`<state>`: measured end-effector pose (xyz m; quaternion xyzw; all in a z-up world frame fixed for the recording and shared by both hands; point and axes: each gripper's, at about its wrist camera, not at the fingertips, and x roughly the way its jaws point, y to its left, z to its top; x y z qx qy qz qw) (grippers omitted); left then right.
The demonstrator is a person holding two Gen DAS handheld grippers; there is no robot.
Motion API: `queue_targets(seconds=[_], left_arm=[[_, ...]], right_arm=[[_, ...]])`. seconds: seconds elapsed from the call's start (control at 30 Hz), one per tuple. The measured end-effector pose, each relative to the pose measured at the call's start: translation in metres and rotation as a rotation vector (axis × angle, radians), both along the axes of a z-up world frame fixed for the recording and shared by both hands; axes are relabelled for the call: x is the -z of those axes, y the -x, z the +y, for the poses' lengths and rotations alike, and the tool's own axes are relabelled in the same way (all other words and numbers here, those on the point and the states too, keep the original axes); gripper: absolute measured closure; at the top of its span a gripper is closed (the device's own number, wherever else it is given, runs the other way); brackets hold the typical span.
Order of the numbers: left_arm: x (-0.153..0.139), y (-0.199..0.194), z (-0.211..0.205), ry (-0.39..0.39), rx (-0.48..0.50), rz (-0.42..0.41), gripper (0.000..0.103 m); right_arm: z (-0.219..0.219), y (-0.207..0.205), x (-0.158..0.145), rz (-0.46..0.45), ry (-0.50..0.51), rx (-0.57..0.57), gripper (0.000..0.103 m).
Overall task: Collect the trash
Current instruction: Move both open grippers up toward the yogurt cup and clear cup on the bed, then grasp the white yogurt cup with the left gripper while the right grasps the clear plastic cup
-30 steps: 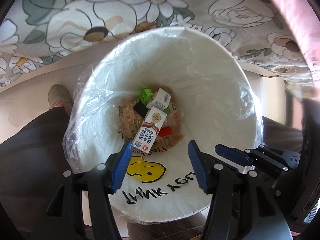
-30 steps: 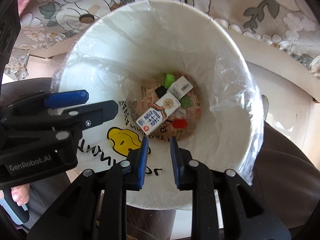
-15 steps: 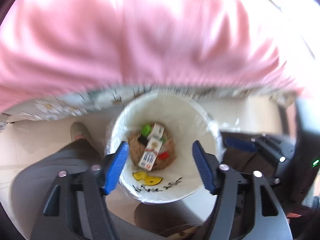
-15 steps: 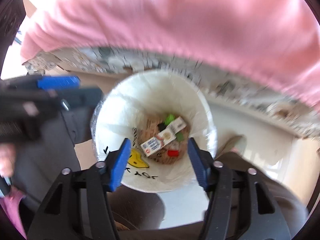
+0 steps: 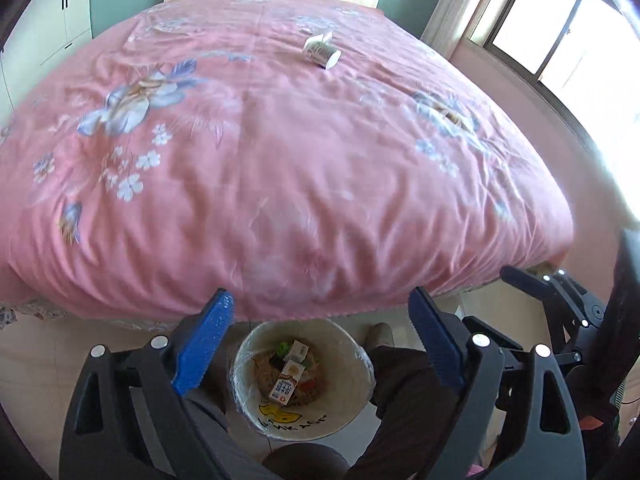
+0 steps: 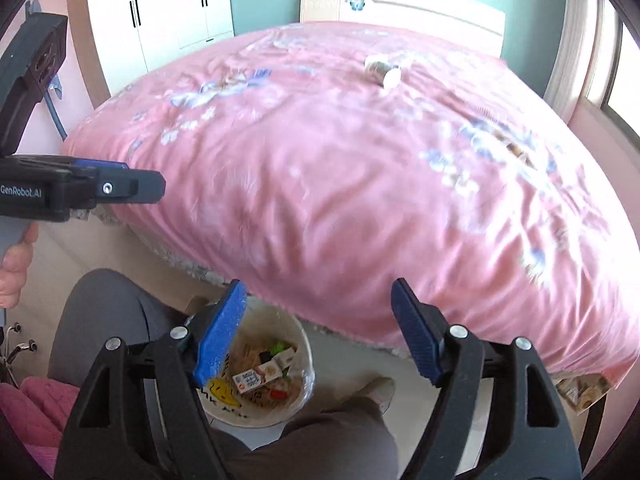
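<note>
both grippers are up over the foot of the bed now, and there's the next target: a paper cup [image 5: 321,51] lying on its side far up the pink bedspread [image 5: 280,168], toward the headboard, well apart from everything else. the waste bin [image 5: 352,396] sits on the floor below between the person's legs, lined with clear plastic, a milk carton [image 5: 285,383] and small scraps already in its bottom. left gripper [image 5: 320,344] has its jaws opening, blue pads spread wide, nothing between them, only the bin showing through the gap far beneath. right gripper [image 6: 318,334] likewise, jaws opening and empty, angled down over the bed edge with the bin under its left pad. from the right wrist view the left tool reaches in level at the left edge, a hand [image 6: 14,264] wrapped round its handle. both point steeply downward, so the cup sits high in each view. the call from here, i'd say: it's a long reach across soft bedding, so one gripper should lean in and level out toward the cup. come at it across its body rather than at the open mouth, since a light cup on its side looks likely to roll or crush. close gently, just enough to pinch the wall, and keep the pads off the quilt so the fabric doesn't get bunched in with it.
</note>
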<state>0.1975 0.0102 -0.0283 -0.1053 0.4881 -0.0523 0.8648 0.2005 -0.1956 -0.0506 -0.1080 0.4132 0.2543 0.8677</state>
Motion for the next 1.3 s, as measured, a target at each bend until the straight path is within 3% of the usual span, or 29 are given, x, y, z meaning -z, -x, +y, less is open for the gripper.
queue_targets(seconds=[0.17, 0.33, 0.5, 0.77, 0.9, 1.1, 1.3], left_arm=[[-0.02, -0.034, -0.012, 0.009, 0.004, -0.014, 0.011], [-0.023, -0.095, -0.018, 0.055, -0.016, -0.002, 0.01], [-0.01, -0.181, -0.013, 0.096, -0.056, -0.01, 0.01], [-0.001, -0.303, -0.004, 0.061, -0.127, 0.0, 0.01], [-0.009, -0.343, -0.009, 0.093, -0.159, 0.099, 0.01], [-0.014, -0.39, -0.013, 0.099, -0.282, 0.164, 0.01], [0.012, -0.431, -0.013, 0.156, -0.429, 0.163, 0.01]], right_arm=[[-0.007, -0.031, -0.047, -0.088, -0.018, 0.013, 0.023], [-0.006, -0.092, -0.081, -0.199, -0.005, 0.01, 0.018], [-0.004, -0.193, -0.075, -0.214, -0.031, 0.012, 0.018], [0.012, -0.359, -0.067, -0.163, 0.007, 0.005, 0.018], [0.018, -0.416, -0.088, -0.078, -0.02, 0.016, 0.018], [0.038, -0.505, -0.118, 0.088, -0.057, 0.013, 0.018], [0.072, -0.598, -0.105, 0.283, -0.101, 0.058, 0.018]])
